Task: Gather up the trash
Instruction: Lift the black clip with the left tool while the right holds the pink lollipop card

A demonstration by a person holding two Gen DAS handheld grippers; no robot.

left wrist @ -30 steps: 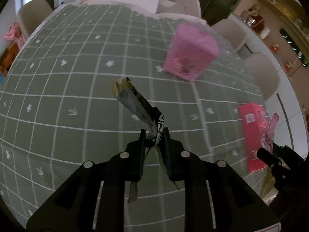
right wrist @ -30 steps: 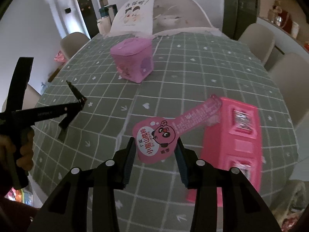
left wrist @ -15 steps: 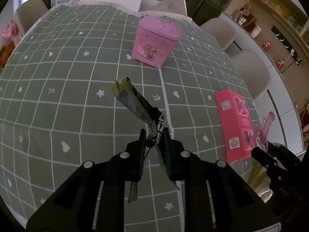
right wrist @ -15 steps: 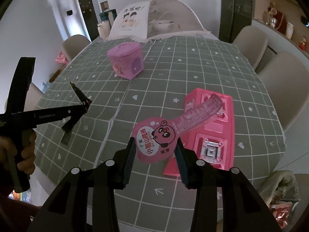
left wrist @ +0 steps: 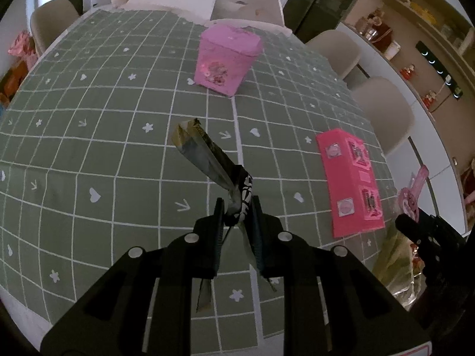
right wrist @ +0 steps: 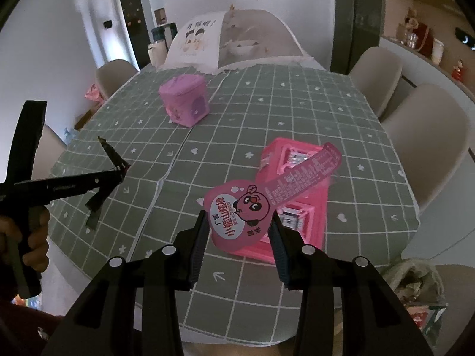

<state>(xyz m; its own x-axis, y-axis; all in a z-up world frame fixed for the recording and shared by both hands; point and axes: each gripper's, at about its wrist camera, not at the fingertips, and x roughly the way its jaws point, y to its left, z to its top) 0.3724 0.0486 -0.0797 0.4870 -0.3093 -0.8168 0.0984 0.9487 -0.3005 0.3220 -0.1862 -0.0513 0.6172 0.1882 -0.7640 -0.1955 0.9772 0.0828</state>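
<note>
My left gripper [left wrist: 236,211] is shut on a crumpled silver and black wrapper [left wrist: 204,155] and holds it above the green checked tablecloth [left wrist: 98,154]. My right gripper [right wrist: 239,231] is shut on a pink snack wrapper [right wrist: 246,207] with a cartoon face, held above the table's near edge. The left gripper with its wrapper also shows at the left of the right wrist view [right wrist: 117,172]. The right gripper with its pink wrapper shows at the right edge of the left wrist view [left wrist: 411,204].
A purple box [left wrist: 227,60] stands near the table's far middle. A flat pink box [left wrist: 350,182] lies near the right edge. A bag of trash [right wrist: 415,281] sits below the table at the right. Beige chairs [right wrist: 427,139] surround the table.
Both grippers have pulled back and up from the table with their wrappers still held. The table and boxes look farther away in both views.
</note>
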